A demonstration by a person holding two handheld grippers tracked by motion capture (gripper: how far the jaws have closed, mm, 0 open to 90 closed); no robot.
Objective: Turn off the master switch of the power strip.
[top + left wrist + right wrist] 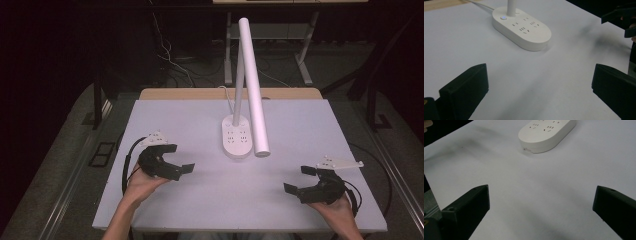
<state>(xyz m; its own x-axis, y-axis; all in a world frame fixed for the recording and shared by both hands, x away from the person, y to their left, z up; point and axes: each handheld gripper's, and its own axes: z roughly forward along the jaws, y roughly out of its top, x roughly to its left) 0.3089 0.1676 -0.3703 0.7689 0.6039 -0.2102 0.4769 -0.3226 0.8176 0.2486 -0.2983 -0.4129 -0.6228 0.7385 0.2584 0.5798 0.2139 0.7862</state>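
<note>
— Where's the thing they're after?

— The white oval plastic lamp base with socket slots on top [236, 138] sits at the middle of the pale grey table top [200, 200], its white round post [238, 75] rising from the far end and a long white tube head [254, 85] slanting over it towards five o'clock. A small button glows bluish beside the post [503, 17].

— And the grippers?

— The black left gripper [181, 160] is at the base's eight o'clock, the black right gripper [300, 179] at its four o'clock, both well apart from it. Jaws on each are spread wide, holding nothing.

— How should the approach go?

— I'd judge the reach is only starting. Come in low and level, and steady the base with one gripper before the other presses the button or swings the head, since the overhanging tube could tip it.

— Any writing?

— None legible; a faint mark on the base's rim [527, 149] is too small to read.
</note>
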